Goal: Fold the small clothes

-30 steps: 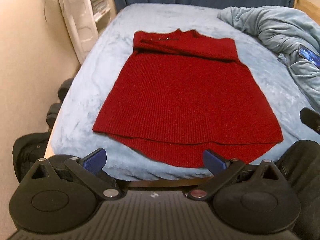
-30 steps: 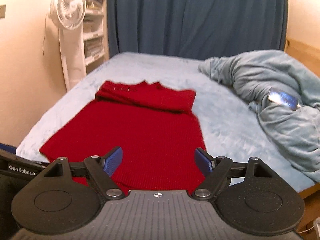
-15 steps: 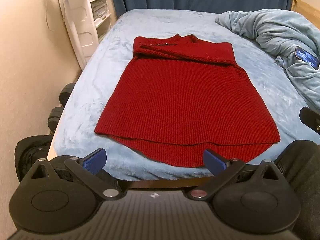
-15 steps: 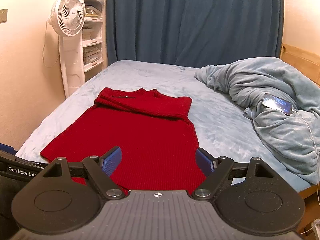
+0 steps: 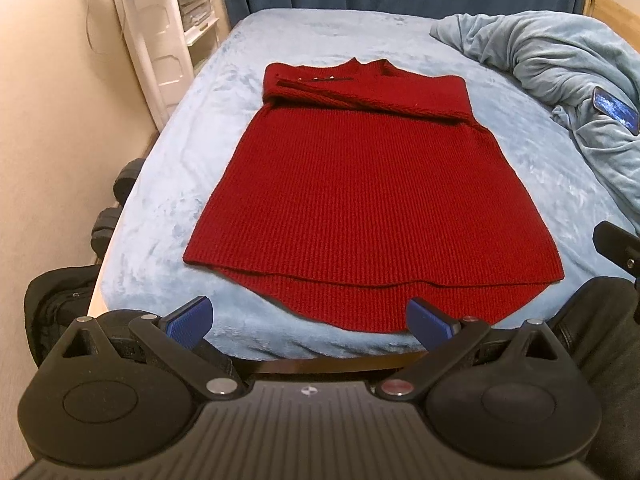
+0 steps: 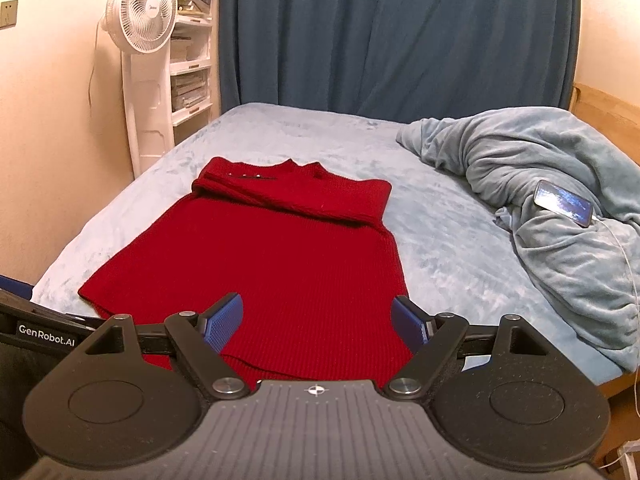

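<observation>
- The sweater [image 5: 372, 200] [image 6: 256, 264], red ribbed knit, lies flat on the bed [image 5: 160, 184] [image 6: 448, 240], hem toward the foot edge, collar at the far end.
- A band of the sweater near the collar lies folded across the body from side to side; small buttons show on it.
- At the hem, two layers show: the upper layer ends short of the lower, rounded one.
- The left tool [image 5: 310, 322] hangs off the foot of the bed, just before the sweater's hem. Its jaws stand wide apart, with nothing between them; the blue pads [image 5: 188, 322] touch no cloth.
- The right tool [image 6: 318, 322] hangs at the hem, toward the sweater's right corner. Its jaws stand wide apart and hold nothing; the blue pads [image 6: 224, 320] are seen against the knit, and contact cannot be told.
- A blanket [image 5: 560, 64] [image 6: 540, 200], light blue, lies bunched on the bed to the right of the sweater, well apart from it.
- A phone [image 5: 614, 109] [image 6: 564, 202] rests on the blanket, screen up, with a white cable at its end in the right wrist view.
- A fan [image 6: 140, 12] stands on the floor left of the bed, near the collar end.
- A shelf unit [image 6: 192, 60] behind the fan holds stacked items; what they are cannot be told.
- A blue curtain [image 6: 380, 32] hangs beyond the far end of the bed.
</observation>
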`<state>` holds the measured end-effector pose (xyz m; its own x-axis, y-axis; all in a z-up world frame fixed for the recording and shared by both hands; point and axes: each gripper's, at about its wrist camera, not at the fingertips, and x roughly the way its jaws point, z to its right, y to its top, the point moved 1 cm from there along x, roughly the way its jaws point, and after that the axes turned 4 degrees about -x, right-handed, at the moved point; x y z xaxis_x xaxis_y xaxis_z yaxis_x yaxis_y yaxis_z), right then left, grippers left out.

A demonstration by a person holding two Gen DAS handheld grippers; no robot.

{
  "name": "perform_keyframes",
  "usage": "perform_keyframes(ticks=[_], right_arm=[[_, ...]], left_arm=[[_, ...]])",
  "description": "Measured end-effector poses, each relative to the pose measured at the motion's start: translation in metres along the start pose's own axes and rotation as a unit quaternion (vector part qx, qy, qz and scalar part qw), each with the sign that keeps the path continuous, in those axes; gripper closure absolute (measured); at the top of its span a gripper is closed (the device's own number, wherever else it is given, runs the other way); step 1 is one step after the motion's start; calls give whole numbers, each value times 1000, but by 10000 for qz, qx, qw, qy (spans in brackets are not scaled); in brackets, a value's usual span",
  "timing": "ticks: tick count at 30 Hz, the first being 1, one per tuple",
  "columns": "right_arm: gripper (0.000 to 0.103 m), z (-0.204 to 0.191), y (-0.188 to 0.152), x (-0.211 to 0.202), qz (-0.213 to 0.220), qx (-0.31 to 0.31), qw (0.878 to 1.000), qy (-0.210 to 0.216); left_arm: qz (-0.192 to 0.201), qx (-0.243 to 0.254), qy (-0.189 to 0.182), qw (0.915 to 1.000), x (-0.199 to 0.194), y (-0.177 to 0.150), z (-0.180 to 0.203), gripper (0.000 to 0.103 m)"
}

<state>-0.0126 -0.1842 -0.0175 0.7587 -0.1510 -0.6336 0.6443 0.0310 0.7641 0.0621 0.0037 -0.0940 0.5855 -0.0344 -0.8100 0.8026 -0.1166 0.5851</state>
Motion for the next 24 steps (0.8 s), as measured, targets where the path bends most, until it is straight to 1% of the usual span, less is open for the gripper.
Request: perform_keyframes(ticks=[14, 24], right_arm=[[20, -4, -1, 16, -223, 14, 9997, 54], [20, -6, -1, 32, -425, 90, 9990, 93]], left_arm=[[-110, -15, 16, 9999, 12, 4, -1, 0], [-247, -96, 86, 9996, 28, 11, -2, 0]])
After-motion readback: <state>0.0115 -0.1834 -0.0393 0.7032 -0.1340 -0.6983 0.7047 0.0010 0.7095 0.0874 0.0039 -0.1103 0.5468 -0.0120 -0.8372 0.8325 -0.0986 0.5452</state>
